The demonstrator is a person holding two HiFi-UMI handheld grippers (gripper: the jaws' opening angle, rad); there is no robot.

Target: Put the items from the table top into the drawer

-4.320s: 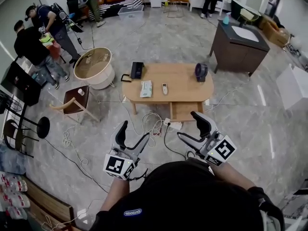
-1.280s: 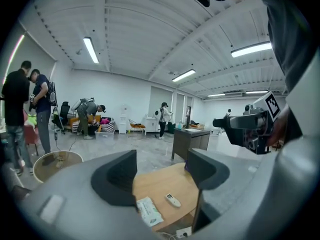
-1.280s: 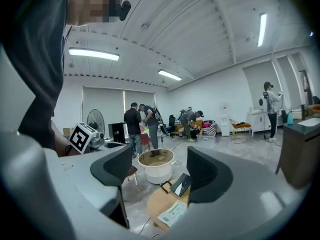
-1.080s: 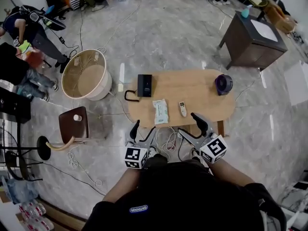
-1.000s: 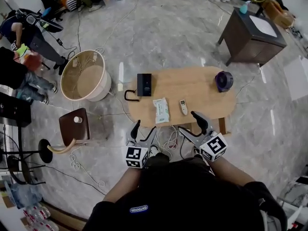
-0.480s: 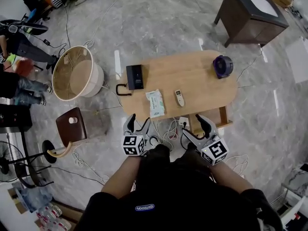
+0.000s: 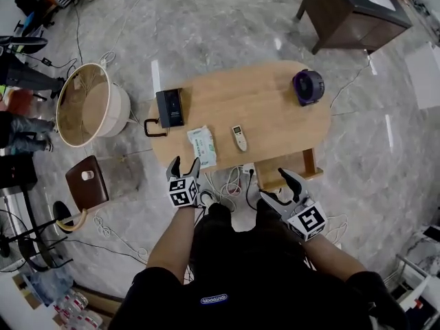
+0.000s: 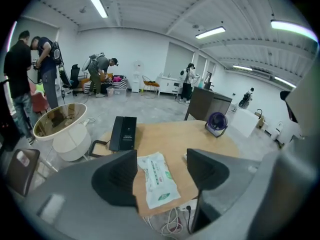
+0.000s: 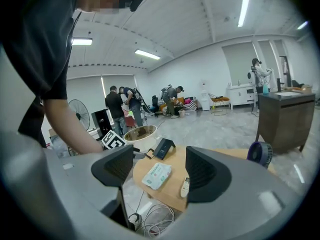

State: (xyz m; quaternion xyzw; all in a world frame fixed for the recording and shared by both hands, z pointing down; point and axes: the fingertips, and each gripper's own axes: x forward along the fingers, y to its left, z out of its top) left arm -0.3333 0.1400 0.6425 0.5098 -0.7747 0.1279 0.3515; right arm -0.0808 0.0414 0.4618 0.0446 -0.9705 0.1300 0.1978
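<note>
On the oval wooden table [image 7: 261, 108] lie a white wet-wipes pack [image 7: 201, 146], a small white remote [image 7: 238, 138], a black box with a strap [image 7: 169, 108] and a purple desk fan [image 7: 308, 86]. My left gripper [image 7: 183, 165] stands open at the table's near edge, just short of the wipes pack [image 8: 156, 179]. My right gripper [image 7: 287, 188] is open too, lower and off the table's near right edge, with nothing between its jaws. In the right gripper view the pack [image 9: 156, 175] and remote [image 9: 185, 186] lie ahead. No drawer front shows plainly.
Cables and a power strip [image 7: 234, 181] lie on the floor under the table's near edge. A round beige basket [image 7: 86, 105] and a small brown stool [image 7: 86, 182] stand to the left. A dark cabinet [image 7: 354, 9] is at the far right. People stand far left.
The view has closed in on the table. My left gripper moved forward up to the table's near edge by the wipes pack; the right gripper stayed lower. Both stay open.
</note>
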